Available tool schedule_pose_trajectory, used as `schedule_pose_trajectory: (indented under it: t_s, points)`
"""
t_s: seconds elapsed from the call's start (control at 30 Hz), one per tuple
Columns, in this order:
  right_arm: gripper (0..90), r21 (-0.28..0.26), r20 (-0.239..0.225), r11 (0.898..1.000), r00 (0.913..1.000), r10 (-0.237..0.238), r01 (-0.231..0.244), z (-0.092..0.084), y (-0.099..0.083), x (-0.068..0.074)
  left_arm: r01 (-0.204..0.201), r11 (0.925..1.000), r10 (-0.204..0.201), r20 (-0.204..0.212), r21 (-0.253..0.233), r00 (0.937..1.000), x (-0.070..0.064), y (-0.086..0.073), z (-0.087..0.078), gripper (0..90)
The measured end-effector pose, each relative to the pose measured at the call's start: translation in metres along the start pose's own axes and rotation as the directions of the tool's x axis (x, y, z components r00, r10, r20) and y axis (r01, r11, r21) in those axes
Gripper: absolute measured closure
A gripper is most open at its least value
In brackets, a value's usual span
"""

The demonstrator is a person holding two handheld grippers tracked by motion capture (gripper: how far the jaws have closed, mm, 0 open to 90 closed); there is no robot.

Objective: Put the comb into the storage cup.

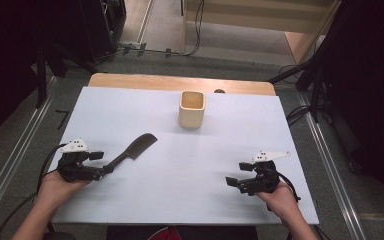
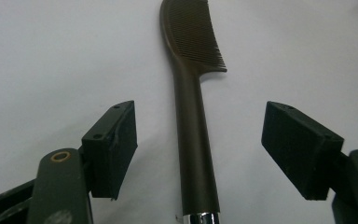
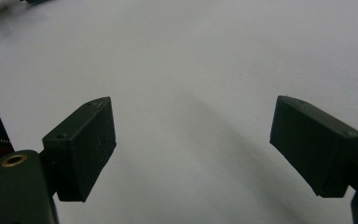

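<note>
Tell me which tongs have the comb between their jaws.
The left tongs: the dark comb handle lies untouched between their open jaws. The right tongs stand over bare white table.

In the left gripper view, the dark brown plastic comb [image 2: 193,130] is cut off at the top and bottom edges, so its tip and silver handle end are hidden. In the high view, a small dark object [image 1: 219,91] behind the cream square cup [image 1: 192,109] is too small to identify.
</note>
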State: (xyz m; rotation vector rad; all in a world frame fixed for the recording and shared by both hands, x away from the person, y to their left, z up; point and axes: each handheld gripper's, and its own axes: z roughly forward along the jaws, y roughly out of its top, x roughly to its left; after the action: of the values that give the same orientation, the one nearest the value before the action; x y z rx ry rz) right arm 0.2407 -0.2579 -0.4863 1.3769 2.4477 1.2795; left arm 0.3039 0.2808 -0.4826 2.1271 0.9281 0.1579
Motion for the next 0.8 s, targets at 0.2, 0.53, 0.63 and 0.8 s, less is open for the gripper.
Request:
schedule_pose_trajectory:
  t_s: [0.2,0.53,0.63,0.8]
  points:
    - [12.5,0.001,0.001,1.000,1.0000,0.000,0.000,0.000,0.000,0.000,-0.004,0.9996,0.004,-0.007,0.029,1.0000,-0.001,-0.004,0.004,30.2]
    - [12.5,0.000,0.004,1.000,1.0000,-0.001,0.001,0.000,0.000,0.000,-0.063,0.9958,0.067,-0.062,0.067,0.9958,-0.009,-0.007,0.013,39.9]
    - [12.5,0.004,0.007,1.000,1.0000,-0.003,0.003,0.000,0.000,0.000,-0.065,0.9962,0.070,-0.090,0.058,0.9935,-0.011,-0.009,0.014,43.0]
    - [12.5,0.003,0.006,1.000,1.0000,-0.002,0.002,0.001,0.000,0.000,-0.053,0.9976,0.058,-0.129,0.044,0.9899,-0.012,-0.011,0.014,52.6]
